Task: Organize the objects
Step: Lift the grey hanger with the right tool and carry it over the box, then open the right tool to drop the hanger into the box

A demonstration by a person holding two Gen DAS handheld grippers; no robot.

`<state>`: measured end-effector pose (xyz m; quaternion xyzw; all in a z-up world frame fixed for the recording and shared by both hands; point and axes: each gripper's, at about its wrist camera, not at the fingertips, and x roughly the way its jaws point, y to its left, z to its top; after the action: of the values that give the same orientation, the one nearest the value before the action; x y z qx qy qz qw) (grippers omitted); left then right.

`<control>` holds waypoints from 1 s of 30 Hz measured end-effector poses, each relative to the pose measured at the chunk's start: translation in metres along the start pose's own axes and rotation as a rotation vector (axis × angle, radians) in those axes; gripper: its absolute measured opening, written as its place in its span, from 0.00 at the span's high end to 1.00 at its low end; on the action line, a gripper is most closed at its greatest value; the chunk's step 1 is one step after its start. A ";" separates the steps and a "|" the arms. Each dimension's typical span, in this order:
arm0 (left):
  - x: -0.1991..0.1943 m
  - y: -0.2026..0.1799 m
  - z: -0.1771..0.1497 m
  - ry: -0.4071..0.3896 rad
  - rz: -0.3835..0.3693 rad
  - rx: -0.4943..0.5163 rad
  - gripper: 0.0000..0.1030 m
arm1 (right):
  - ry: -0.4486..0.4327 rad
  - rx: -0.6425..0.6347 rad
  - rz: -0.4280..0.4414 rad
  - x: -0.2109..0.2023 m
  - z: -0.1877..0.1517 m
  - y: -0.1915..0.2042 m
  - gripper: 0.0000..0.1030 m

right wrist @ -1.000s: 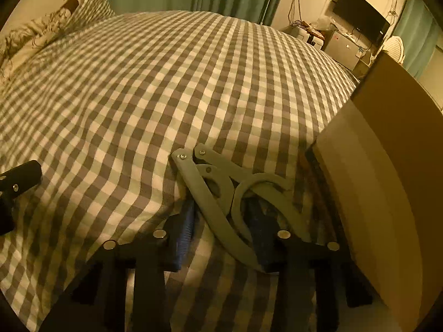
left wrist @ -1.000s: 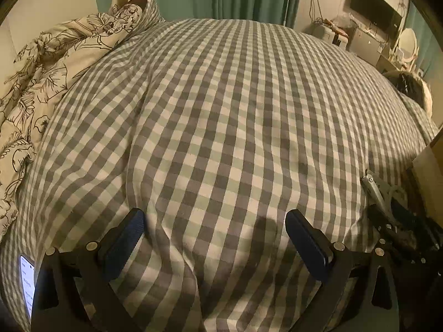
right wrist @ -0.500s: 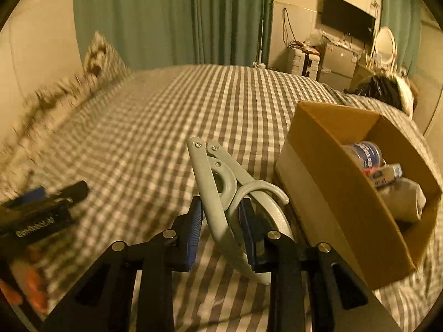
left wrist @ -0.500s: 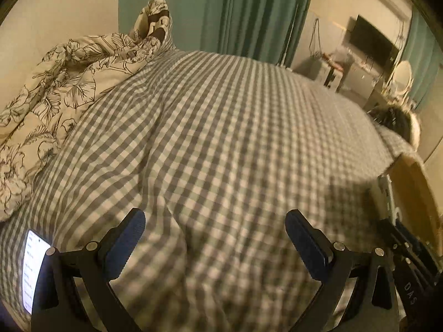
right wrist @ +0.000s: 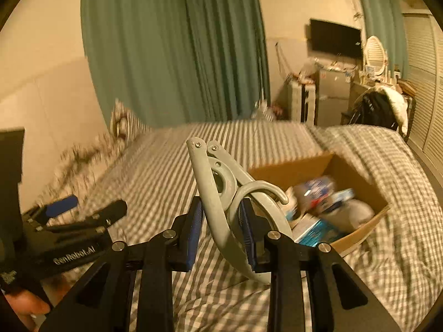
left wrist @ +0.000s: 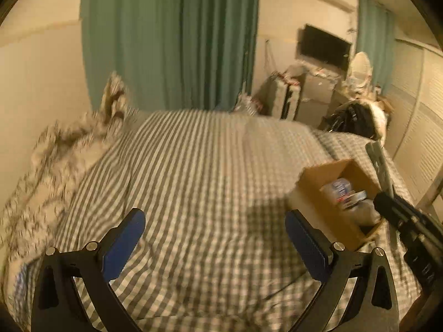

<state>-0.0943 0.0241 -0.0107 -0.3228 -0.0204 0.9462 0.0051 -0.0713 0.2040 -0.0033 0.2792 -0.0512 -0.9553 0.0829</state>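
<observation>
Checked bedspread (left wrist: 193, 166) carries a cardboard box (right wrist: 360, 229) of mixed items. Right gripper (right wrist: 221, 227) clamps a folded grey hanger (right wrist: 218, 193), raised just left of the box. Left gripper (left wrist: 216, 238) spread wide, holding nothing, further left of the box.

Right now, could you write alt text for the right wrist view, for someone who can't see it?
The right tool grips a folded grey plastic hanger above a checked bedspread. An open cardboard box of blurred items sits just to its right; the left tool shows at the left edge.
</observation>
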 end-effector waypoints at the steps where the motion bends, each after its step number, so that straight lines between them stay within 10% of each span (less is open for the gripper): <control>1: -0.005 -0.007 0.007 -0.017 -0.008 0.011 0.00 | -0.018 0.006 0.002 -0.009 0.007 -0.006 0.74; 14: 0.020 -0.134 0.052 -0.074 -0.068 0.199 0.00 | -0.109 0.049 -0.079 -0.044 0.081 -0.109 0.74; 30: 0.110 -0.165 0.031 0.055 -0.033 0.280 0.00 | 0.124 0.133 -0.078 0.072 0.032 -0.166 0.73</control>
<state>-0.2010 0.1906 -0.0465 -0.3443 0.1069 0.9304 0.0663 -0.1699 0.3554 -0.0376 0.3443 -0.0985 -0.9332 0.0297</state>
